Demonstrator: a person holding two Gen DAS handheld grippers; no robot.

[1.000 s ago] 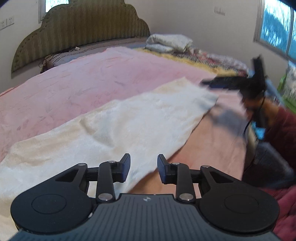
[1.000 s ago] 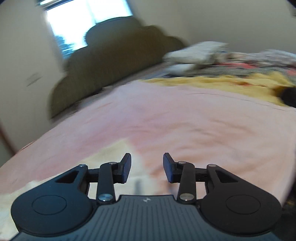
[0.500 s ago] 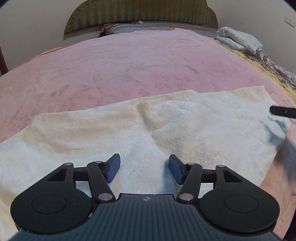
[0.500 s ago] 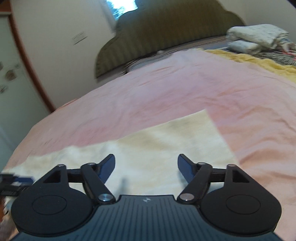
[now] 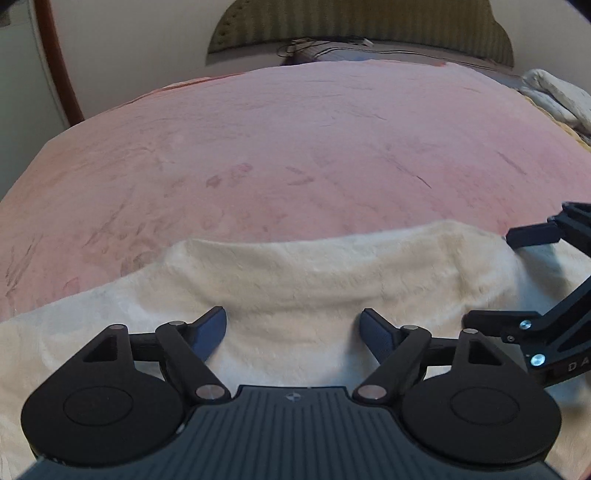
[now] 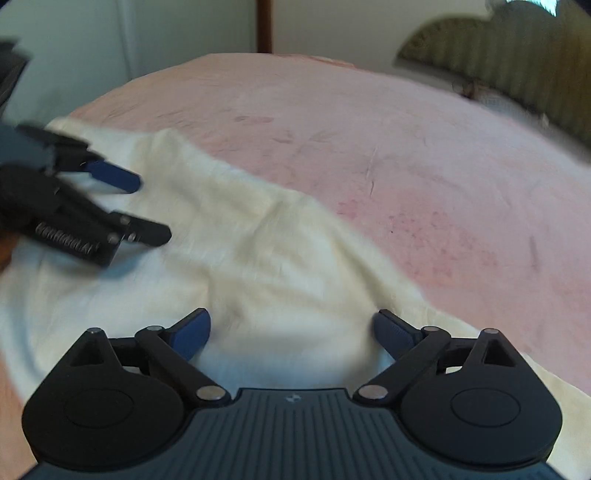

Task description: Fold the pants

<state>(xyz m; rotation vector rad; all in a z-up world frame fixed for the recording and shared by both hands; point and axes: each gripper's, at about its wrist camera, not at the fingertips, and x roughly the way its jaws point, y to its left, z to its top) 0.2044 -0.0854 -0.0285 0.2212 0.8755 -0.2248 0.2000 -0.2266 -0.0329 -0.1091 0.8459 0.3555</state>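
Note:
Cream-white pants (image 5: 314, 273) lie flat on the pink bed cover, also in the right wrist view (image 6: 258, 251). My left gripper (image 5: 293, 326) is open wide, low over the cloth, and holds nothing; it also shows at the left of the right wrist view (image 6: 147, 206). My right gripper (image 6: 291, 328) is open wide just above the pants and empty; it also shows at the right edge of the left wrist view (image 5: 491, 277). Both grippers hover side by side over the same stretch of cloth.
The pink bed cover (image 5: 295, 147) spreads far beyond the pants. An olive padded headboard (image 5: 362, 22) stands against the far wall. Folded white bedding (image 5: 554, 96) lies at the far right. A brown door frame (image 5: 55, 55) rises at the left.
Both grippers have swung in toward the pants and dropped close to the cloth. Both jaws have opened wider. The two grippers have come near each other.

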